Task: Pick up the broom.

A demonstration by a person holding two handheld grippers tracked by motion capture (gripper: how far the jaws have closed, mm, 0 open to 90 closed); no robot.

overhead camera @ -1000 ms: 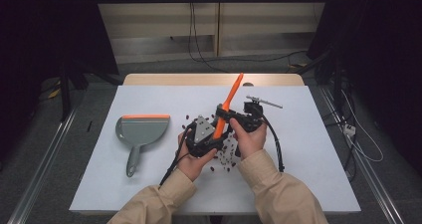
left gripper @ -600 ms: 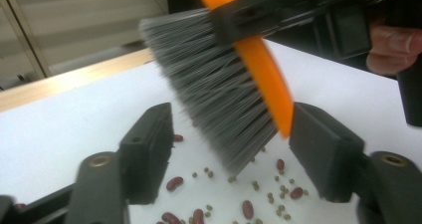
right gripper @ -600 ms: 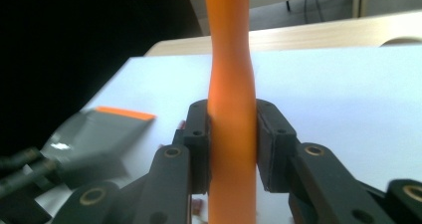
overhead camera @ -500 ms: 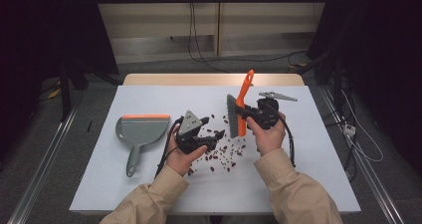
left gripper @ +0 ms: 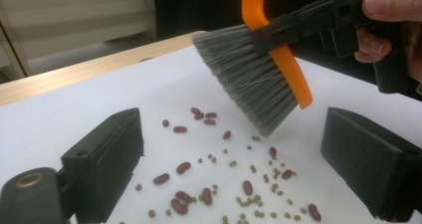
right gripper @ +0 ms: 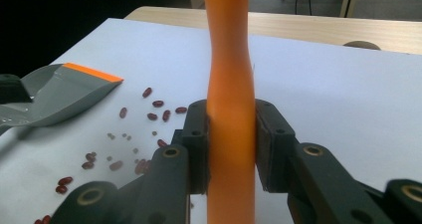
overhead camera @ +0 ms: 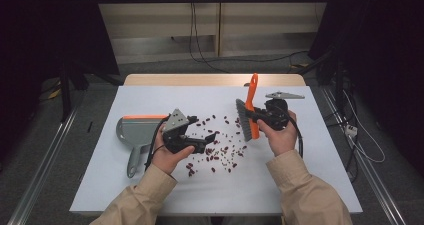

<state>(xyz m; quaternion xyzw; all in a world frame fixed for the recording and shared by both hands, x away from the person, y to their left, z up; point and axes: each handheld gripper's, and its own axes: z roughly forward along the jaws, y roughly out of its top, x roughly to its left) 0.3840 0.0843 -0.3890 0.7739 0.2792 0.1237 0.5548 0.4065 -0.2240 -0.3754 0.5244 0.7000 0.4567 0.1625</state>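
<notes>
White table (overhead camera: 300, 185), scattered beans (overhead camera: 222, 152), dustpan (overhead camera: 135, 130) left, right claw (overhead camera: 254, 116) pinching brush (overhead camera: 248, 114), left claw (overhead camera: 209, 140) just spreading, empty.

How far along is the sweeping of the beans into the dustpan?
Early. Done: the right gripper has its jaws clamped on the brush, lifted off the table. In hand: the left gripper has just been opening, jaws wide with nothing between them, beside the dustpan. Left: the beans lie scattered on the table; none are in the pan.
</notes>
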